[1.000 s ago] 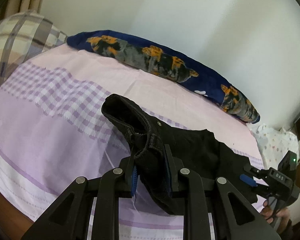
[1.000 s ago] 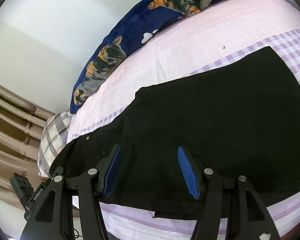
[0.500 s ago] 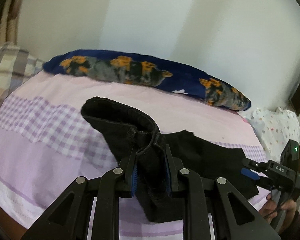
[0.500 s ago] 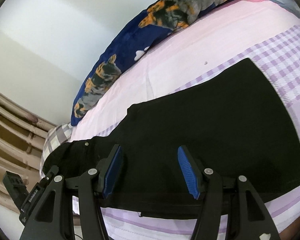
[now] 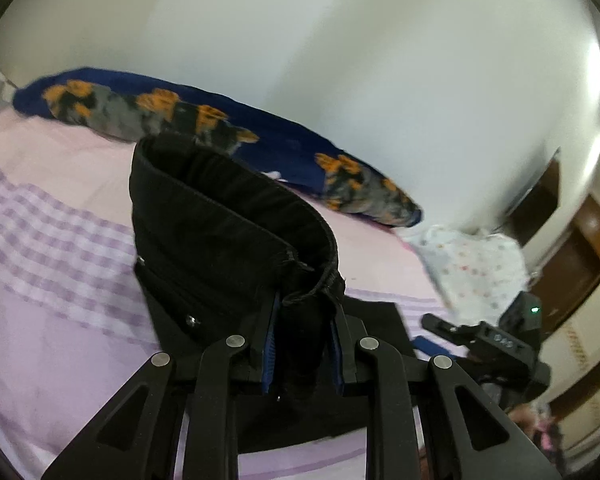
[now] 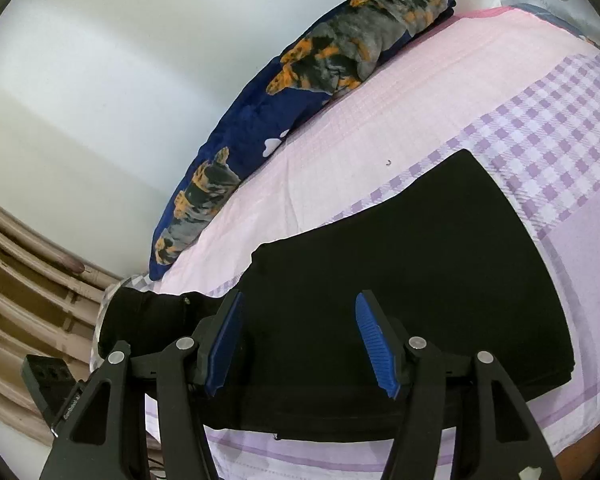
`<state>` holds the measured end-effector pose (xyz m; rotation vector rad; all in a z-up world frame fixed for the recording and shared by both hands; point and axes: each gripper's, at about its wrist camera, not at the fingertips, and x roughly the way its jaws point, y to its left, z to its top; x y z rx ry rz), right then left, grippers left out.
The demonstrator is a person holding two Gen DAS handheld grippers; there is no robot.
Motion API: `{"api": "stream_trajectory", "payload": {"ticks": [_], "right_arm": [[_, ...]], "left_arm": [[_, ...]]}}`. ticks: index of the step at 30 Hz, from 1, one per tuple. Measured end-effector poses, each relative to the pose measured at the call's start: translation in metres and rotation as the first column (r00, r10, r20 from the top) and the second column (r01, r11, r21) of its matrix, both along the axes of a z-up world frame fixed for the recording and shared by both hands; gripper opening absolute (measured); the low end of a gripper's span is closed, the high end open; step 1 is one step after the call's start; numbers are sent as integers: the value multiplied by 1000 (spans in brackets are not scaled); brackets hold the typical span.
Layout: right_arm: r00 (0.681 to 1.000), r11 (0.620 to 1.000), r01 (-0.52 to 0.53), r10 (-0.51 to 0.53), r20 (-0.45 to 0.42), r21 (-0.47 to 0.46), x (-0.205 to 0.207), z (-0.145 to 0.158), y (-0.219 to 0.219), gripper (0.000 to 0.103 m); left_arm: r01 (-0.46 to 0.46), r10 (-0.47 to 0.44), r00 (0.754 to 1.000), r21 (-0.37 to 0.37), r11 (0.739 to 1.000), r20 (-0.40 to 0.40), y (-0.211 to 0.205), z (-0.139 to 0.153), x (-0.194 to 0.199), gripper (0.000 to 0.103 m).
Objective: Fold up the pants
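pants [image 6: 400, 264]: matt black cloth | bedsheet [image 6: 380, 120]: smooth checked cotton-like cloth

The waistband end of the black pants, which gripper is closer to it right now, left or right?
Left. The left gripper is clamped on the waistband end, holding it above the bed. The right gripper is open over the flat leg part, gripping nothing.

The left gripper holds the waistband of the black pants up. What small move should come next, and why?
Probably carry the left gripper, shut on the raised waistband, over toward the leg end of the black pants, which lies flat on the bed sheet. The right gripper hangs open above the cloth, holding nothing, so only the left can make the fold.
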<state>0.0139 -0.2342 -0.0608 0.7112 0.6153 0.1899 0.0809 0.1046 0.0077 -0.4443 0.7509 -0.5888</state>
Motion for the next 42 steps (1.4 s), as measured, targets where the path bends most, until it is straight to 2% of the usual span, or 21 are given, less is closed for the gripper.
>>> {"api": "stream_trajectory", "payload": {"ticks": [3,9,16,20,24,28,33,42], "right_arm": [[1000,1000,5,-5,5,13,-2,3,-3,56],[999,999,43,-43,-13,25,-7,7,-14,56],[994,993,104,-103,-26,57,-20,9,-39,56],[990,988,137,-135,-42,72,-28,4,-61,56],[981,979,183,-176,-78,90,-37,-9,-84,56],[974,974,210,-202,-103,80,-43,-18,-102,56],[965,964,245,-232,-123,104,-47,-29,-125,56],[958,957,264,-245,-147,123,-48,-42,-137,56]], "left_arm": [[47,-48,999,-52,998,-13,-9,-2,5,22],[133,-136,990,-91,987,-33,-43,-6,14,22],[221,-235,970,-166,961,-65,-86,-10,30,22],[274,-288,955,-167,947,-71,-113,-12,36,22],[301,-323,939,-175,938,-115,-141,-24,41,22],[308,-334,933,-178,935,-138,-159,-29,41,22],[331,-353,927,-168,929,-129,-175,-25,42,22],[399,-420,894,-148,905,-157,-215,-37,43,22]]}}
